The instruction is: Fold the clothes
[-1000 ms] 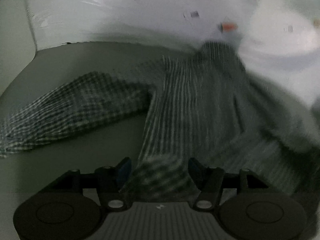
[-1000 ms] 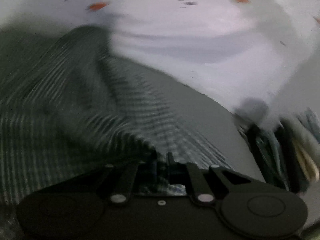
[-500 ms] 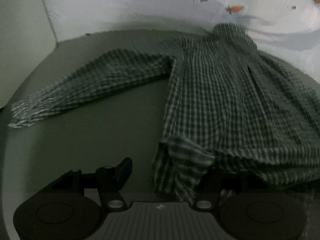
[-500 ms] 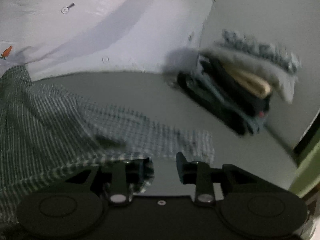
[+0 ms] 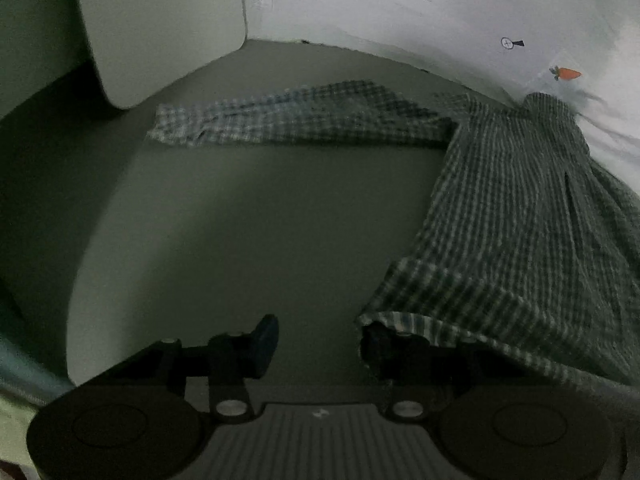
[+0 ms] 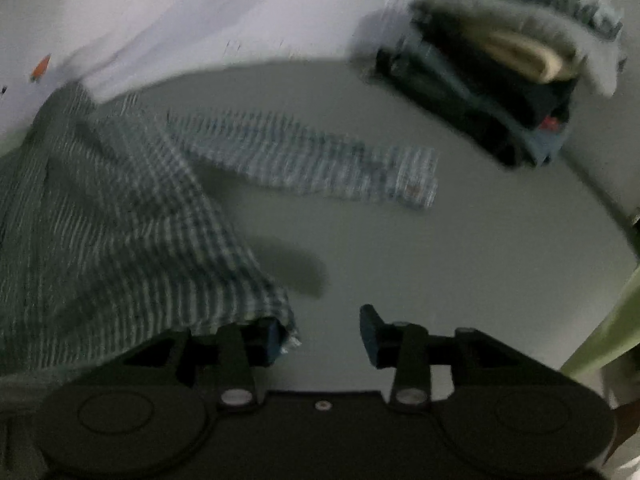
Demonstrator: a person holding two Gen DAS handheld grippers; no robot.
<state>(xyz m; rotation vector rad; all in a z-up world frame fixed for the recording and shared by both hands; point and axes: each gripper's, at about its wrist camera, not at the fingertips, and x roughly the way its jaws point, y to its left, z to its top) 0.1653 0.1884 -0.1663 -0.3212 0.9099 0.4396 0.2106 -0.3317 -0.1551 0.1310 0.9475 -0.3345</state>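
The checked shirt [image 5: 520, 208] was spread flat on the grey table [image 5: 260, 220], its sleeves stretched sideways and its long axis running from the collar at the far white sheet [image 5: 400, 8] down to the near hem. The left gripper [image 5: 316, 340] was seen closing on nothing, the hem corner draped over its inner finger, while the right gripper [image 6: 324, 332] was opening with the other corner against its inner finger only. Both were judged equally near the hem, which lay between them.

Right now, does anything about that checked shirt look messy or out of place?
Slightly: the checked shirt lies spread with both sleeves out, but its bottom hem is rumpled and draped over one of the left gripper's fingers. Nothing looks damaged.
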